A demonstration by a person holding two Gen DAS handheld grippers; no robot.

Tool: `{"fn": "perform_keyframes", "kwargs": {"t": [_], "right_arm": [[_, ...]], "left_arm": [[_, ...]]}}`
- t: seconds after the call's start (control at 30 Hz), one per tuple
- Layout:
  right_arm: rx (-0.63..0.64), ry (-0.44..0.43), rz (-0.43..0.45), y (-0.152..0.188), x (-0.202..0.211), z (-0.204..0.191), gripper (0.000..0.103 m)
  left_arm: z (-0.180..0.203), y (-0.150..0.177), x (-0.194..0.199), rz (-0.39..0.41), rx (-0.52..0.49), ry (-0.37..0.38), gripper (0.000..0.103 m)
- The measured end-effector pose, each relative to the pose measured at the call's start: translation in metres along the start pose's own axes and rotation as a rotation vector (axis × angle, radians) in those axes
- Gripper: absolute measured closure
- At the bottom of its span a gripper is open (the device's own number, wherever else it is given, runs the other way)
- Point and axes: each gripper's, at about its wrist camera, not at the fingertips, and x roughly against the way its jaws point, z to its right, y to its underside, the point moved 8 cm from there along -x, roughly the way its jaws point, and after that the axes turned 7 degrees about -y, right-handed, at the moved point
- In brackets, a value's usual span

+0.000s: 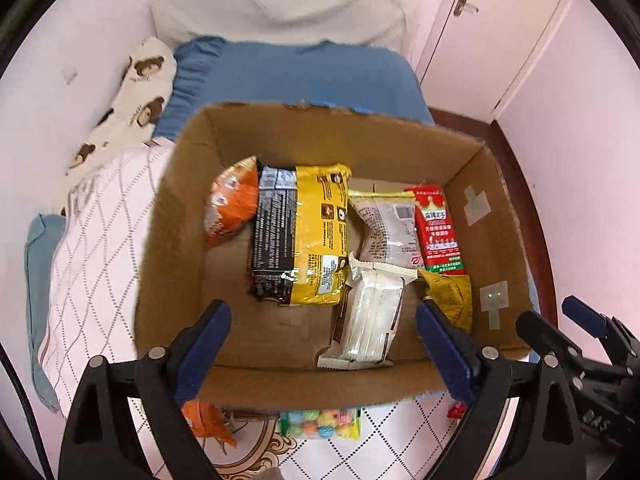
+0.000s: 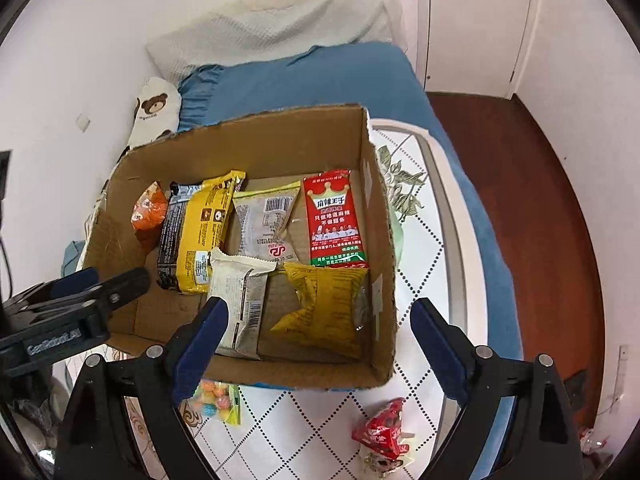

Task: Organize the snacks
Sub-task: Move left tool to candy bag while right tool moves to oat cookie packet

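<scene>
Cardboard box holds flat snack packets; both tools gape, holding nothing.

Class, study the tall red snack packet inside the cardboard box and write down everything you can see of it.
The red snack packet is a tall, glossy plastic pouch printed with a gold crown, white Chinese lettering, a row of small figures and a green band at its base. It looks sealed and unopened. It lies flat, face up, on the floor of the cardboard box, close beside the right wall. A pale grey packet lies at its left, and a crumpled yellow packet overlaps its bottom edge. Neither gripper touches it.
</scene>
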Motion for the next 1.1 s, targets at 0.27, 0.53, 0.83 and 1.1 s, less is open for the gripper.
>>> {"fn": "perform_keyframes", "kwargs": {"t": [0.27,0.53,0.83,1.1], "right_arm": [[0.044,0.031,0.084,0.014,0.037,-0.014,0.008],[0.062,0.008,0.13,0.029,0.069,-0.034,0.008],[-0.045,-0.161,0.093,0.064,0.085,-0.036,0.008],[-0.313,-0.188,-0.031,0.168,0.058,0.034,0.01]], "left_arm": [[-0.011,0.014,0.042,0.101,0.006,-0.011,0.009],[-0.021,0.03,0.07,0.167,0.006,-0.026,0.009],[-0.025,0.067,0.068,0.168,-0.046,-0.053,0.009],[-0.008,0.128,-0.009,0.033,-0.293,-0.137,0.009]]}}
